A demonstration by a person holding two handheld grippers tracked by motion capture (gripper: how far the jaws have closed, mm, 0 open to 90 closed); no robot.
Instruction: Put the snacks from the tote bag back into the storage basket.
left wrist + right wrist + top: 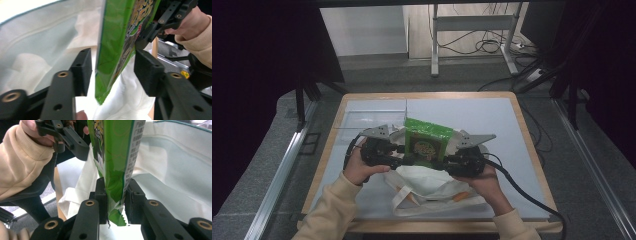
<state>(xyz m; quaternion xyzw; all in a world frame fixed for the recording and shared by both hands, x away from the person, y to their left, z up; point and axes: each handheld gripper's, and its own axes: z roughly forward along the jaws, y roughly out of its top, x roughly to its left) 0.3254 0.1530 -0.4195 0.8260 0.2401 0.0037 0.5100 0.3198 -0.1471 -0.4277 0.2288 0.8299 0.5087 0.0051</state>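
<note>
A green snack bag (427, 142) stands upright between my two grippers, above a white cloth tote bag (432, 192) that lies on the table. My left gripper (404, 159) is open. In the left gripper view its jaws (115, 71) straddle the lower edge of the snack bag (112, 45), with a gap on each side. My right gripper (447, 161) is shut on the other lower corner. In the right gripper view its pads (101, 200) pinch the snack bag (117, 157) just above its crimped seam. The left gripper (72, 142) shows beyond, in a cream-sleeved hand.
A pale blue mat (492, 120) covers the wooden table. A clear flat tray (367, 117) lies at the back left. The tote bag has orange handles (460, 196) near the front edge. Metal frame legs and cables stand beyond the table.
</note>
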